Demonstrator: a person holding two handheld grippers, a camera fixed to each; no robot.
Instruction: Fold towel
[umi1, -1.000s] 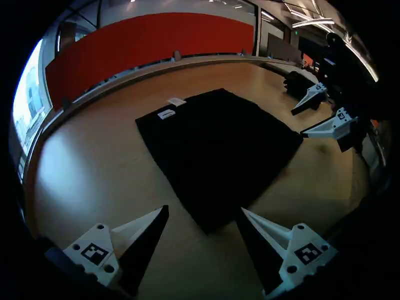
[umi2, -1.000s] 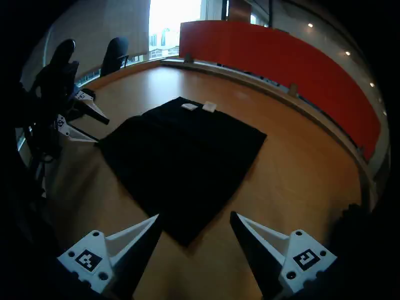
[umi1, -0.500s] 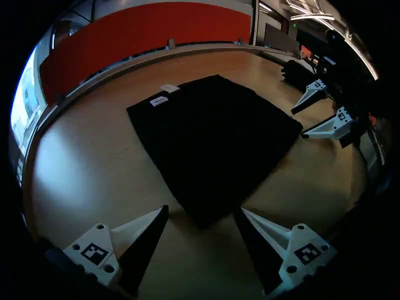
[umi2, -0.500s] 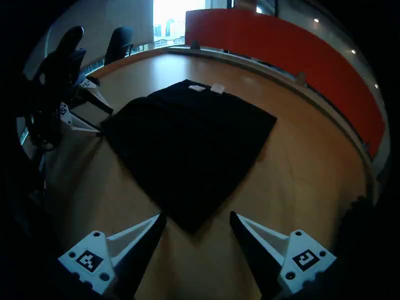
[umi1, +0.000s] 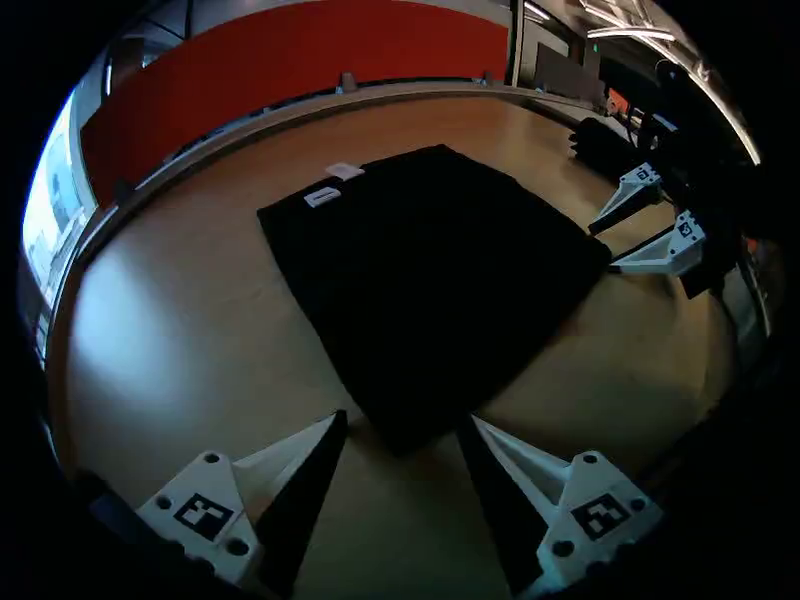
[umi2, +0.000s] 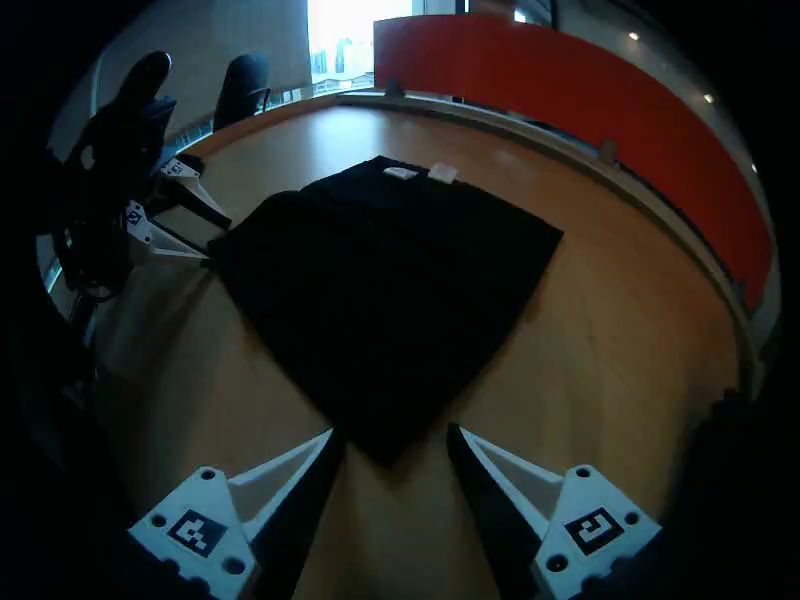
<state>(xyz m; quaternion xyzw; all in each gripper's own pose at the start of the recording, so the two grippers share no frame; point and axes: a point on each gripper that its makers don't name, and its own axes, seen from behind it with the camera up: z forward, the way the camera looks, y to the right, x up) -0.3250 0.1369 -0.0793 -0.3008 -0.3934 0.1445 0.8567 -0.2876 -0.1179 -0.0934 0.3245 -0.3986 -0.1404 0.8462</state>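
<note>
Black towel (umi1: 430, 280) flat on the wooden worktop (umi1: 180, 330), one near corner between each tool's tips.
The left tool (umi1: 402, 418) and right tool (umi2: 391, 430) both stand agape, gripping nothing; closing too high could miss the cloth, and uneven lifts would likely skew the fold.

1. Left gripper view: taken from low over the table (umi1: 170, 330), aimed forward between the fingers of the left gripper (umi1: 400, 418). One corner of the black towel (umi1: 430, 280) is seen close, right at the fingertips.
2. Right gripper view: taken likewise low and close, aimed along the fingers of the right gripper (umi2: 390, 430) at another towel corner.
3. The towel is faced from two neighbouring corners. The towel, table and red wall panel (umi1: 300, 60) are shared by both views.
4. Each gripper is caught farther off in the other's view, at a side corner of the towel.
</note>
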